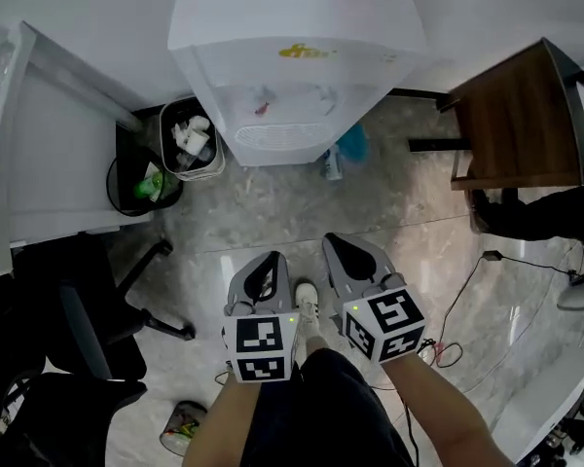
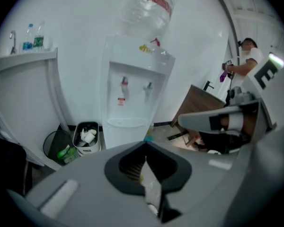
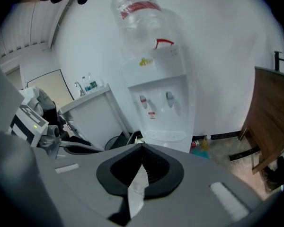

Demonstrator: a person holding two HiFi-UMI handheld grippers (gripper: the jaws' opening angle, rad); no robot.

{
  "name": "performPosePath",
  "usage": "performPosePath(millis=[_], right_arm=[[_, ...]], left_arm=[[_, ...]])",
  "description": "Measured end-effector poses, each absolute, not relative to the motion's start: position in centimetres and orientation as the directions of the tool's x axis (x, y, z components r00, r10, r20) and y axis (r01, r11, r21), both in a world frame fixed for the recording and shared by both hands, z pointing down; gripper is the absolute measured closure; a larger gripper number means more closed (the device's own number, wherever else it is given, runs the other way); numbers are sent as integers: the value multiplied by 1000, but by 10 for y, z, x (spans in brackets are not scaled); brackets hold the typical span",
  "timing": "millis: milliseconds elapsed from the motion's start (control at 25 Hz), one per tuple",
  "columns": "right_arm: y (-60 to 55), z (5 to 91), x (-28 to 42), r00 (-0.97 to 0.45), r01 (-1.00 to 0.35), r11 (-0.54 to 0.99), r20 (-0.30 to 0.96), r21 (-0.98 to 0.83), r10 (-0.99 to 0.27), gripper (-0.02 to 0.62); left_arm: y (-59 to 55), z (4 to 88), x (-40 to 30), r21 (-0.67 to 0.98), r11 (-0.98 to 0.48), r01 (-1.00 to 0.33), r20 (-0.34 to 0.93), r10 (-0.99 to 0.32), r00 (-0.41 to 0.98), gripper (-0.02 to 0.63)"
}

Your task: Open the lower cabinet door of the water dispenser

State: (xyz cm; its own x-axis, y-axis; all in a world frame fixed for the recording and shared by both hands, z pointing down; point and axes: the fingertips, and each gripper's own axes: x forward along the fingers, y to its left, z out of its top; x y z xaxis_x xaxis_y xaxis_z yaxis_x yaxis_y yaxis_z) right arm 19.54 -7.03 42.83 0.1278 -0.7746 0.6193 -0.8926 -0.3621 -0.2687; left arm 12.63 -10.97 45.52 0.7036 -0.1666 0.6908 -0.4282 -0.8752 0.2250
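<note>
The white water dispenser (image 1: 292,56) stands against the far wall with a clear bottle (image 2: 149,8) on top. Seen from above, its lower front does not show in the head view. In both gripper views only a strip below the drip tray (image 2: 128,126) shows over the gripper bodies. My left gripper (image 1: 271,257) and right gripper (image 1: 337,241) hang side by side over the floor, well short of the dispenser (image 3: 163,103). Both point at it with jaws shut and nothing held. The left tips (image 2: 146,144) and right tips (image 3: 142,146) meet.
A white waste bin (image 1: 190,139) and a black bin (image 1: 141,183) stand left of the dispenser, beside a white counter (image 1: 39,134). A blue bottle (image 1: 350,144) sits at its right foot. A wooden table (image 1: 521,115) is at the right, an office chair (image 1: 88,329) at the left, and cables (image 1: 467,290) on the floor.
</note>
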Motion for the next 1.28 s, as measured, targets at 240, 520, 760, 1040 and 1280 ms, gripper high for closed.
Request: performPosePath(millis=[240, 520, 760, 1040, 1280], right_arm=[[-93, 584, 246, 156, -897, -384, 654, -221, -740, 601], [-111, 718, 330, 171, -903, -397, 712, -163, -681, 452], [-140, 739, 396, 238, -907, -414, 711, -82, -662, 316], [-171, 731, 406, 206, -944, -325, 678, -51, -705, 298], [-170, 731, 405, 220, -936, -346, 671, -58, -708, 308]], left_arm=[[-126, 590, 154, 268, -836, -479, 728, -150, 669, 600], [-130, 683, 169, 294, -834, -468, 767, -87, 636, 600], [-135, 700, 169, 331, -807, -489, 767, -72, 638, 600], [-134, 717, 167, 342, -796, -499, 789, -44, 613, 600], [-136, 722, 173, 336, -805, -488, 791, -40, 610, 600]])
